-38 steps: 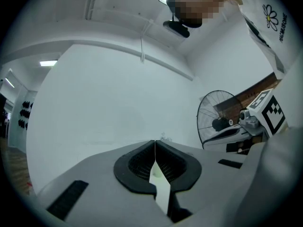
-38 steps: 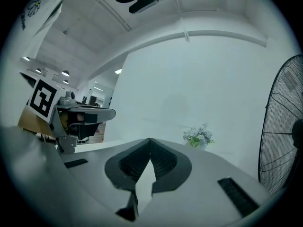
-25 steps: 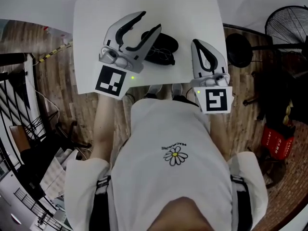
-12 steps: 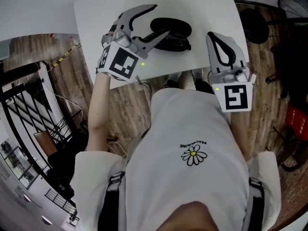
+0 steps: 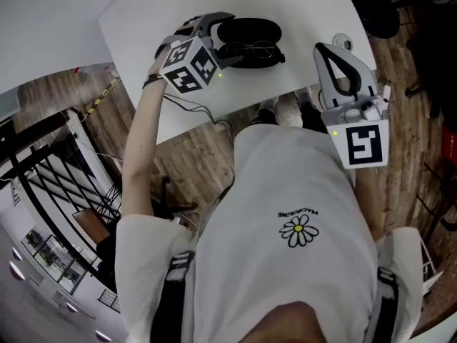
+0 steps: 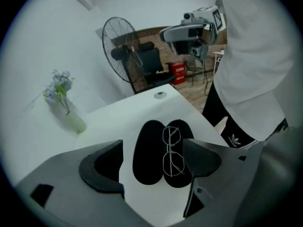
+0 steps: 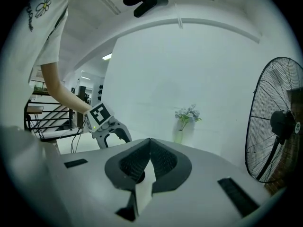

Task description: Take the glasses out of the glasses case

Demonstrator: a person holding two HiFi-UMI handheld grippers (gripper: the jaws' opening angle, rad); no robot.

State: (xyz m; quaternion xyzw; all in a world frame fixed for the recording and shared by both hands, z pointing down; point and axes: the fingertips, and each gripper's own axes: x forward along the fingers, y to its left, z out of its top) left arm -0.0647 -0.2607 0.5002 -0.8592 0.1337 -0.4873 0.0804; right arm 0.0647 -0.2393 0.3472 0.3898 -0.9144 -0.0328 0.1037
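Glasses (image 6: 171, 151) ahead, left claw (image 6: 153, 141) opening, empty

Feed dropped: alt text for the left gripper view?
An open black glasses case lies on the white table between the empty, opening jaws of the left tool. Wire-framed glasses rest in the half nearer the person; a flower vase and fan stand beyond.

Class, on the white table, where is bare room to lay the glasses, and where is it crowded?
Bare tabletop lies between the vase and the glasses case, and between the case and the round fitting. Crowded: the case, glasses inside, the left gripper with jaws opening either side of it.
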